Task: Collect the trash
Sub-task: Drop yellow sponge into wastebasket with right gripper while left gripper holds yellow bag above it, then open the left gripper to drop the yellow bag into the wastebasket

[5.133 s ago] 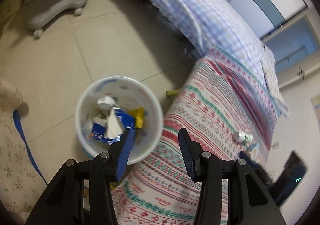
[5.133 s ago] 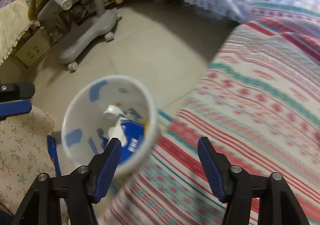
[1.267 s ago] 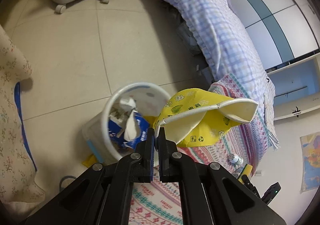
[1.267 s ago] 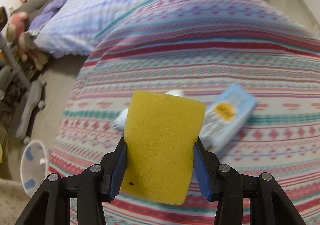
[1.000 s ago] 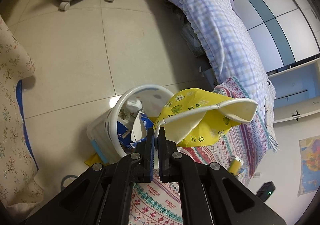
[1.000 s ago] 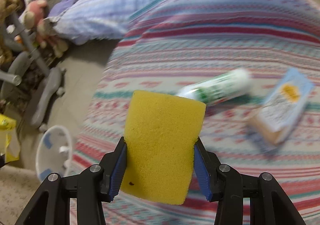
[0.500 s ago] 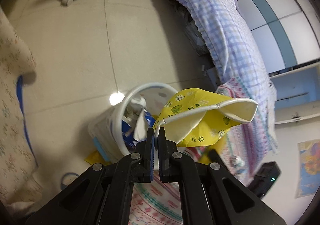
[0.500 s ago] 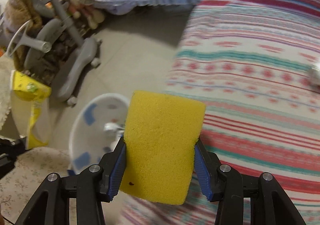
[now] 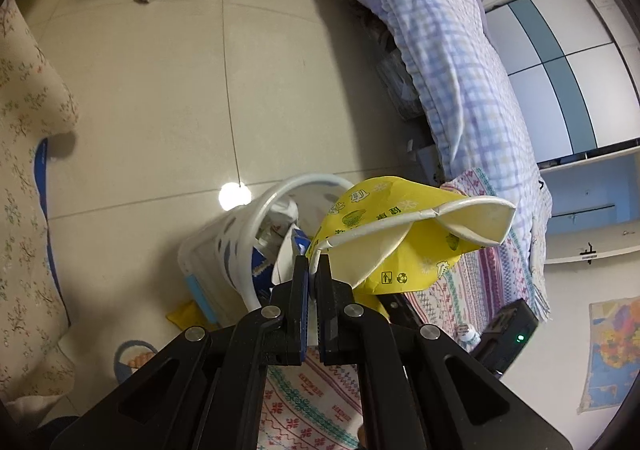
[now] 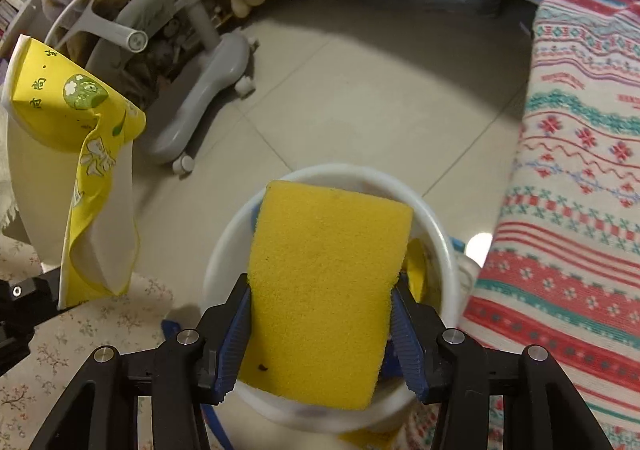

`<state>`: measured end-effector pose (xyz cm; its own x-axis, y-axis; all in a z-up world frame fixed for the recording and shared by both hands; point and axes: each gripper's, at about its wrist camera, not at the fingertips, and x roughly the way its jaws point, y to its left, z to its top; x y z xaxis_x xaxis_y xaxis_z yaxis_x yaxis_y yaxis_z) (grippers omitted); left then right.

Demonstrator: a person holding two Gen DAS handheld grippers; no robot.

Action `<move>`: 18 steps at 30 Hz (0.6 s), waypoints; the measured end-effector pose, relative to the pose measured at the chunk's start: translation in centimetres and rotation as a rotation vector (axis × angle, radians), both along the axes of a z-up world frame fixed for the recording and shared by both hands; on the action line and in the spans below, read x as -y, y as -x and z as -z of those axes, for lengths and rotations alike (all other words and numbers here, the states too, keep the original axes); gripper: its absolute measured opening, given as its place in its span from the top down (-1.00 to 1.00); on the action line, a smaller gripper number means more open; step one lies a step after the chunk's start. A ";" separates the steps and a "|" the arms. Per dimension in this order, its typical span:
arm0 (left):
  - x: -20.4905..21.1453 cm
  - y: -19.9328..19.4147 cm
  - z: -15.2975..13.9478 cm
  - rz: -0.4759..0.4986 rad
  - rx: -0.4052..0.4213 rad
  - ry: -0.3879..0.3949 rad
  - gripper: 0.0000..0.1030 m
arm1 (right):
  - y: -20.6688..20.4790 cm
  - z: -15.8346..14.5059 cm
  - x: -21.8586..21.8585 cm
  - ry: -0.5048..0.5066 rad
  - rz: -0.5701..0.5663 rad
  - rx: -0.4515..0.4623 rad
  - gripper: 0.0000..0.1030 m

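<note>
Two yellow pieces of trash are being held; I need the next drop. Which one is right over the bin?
The yellow sponge in the right gripper, framed by the white bin; the crushed yellow paper cup hangs off to the side.

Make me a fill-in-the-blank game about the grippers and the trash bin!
1. The right gripper holds a yellow ____.
2. The left gripper pinches a crushed yellow paper ____.
3. The sponge hangs right over the white ____.
4. The striped blanket lies on the ____ side of the right wrist view.

Missing words: sponge, cup, bin, right

There was one yellow foam sponge (image 10: 326,292), one crushed yellow paper cup (image 9: 404,238), one round white plastic bin (image 9: 240,246) and two grippers.
</note>
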<state>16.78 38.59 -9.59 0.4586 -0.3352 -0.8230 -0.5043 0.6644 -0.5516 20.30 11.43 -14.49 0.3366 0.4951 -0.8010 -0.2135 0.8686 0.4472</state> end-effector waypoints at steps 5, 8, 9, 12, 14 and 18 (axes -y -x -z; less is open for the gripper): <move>0.1 -0.2 -0.3 -0.005 0.004 -0.030 0.95 | -0.8 1.0 0.2 0.020 0.010 -0.022 -0.14; 0.3 -0.3 0.1 0.000 -0.007 -0.036 0.95 | -0.9 1.4 -0.1 0.058 0.000 -0.018 -0.19; 0.4 -0.3 0.2 0.003 -0.012 -0.043 0.95 | -0.9 1.6 -0.2 0.069 -0.003 -0.022 -0.22; 0.6 -0.6 0.8 0.007 -0.030 -0.063 0.95 | -0.9 1.8 -0.2 0.079 -0.002 -0.017 -0.43; 1.0 -0.9 1.2 0.015 -0.043 -0.079 0.95 | -0.9 1.7 -0.2 0.087 -0.003 -0.009 -0.43; 2.0 -1.4 2.2 0.027 -0.068 -0.102 0.95 | -0.4 1.3 1.1 0.086 0.013 0.000 -0.43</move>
<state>18.14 36.57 -11.78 0.3922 -0.2597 -0.8824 -0.5197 0.7290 -0.4455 20.68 10.30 -15.75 0.3427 0.4204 -0.8401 -0.2022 0.9063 0.3711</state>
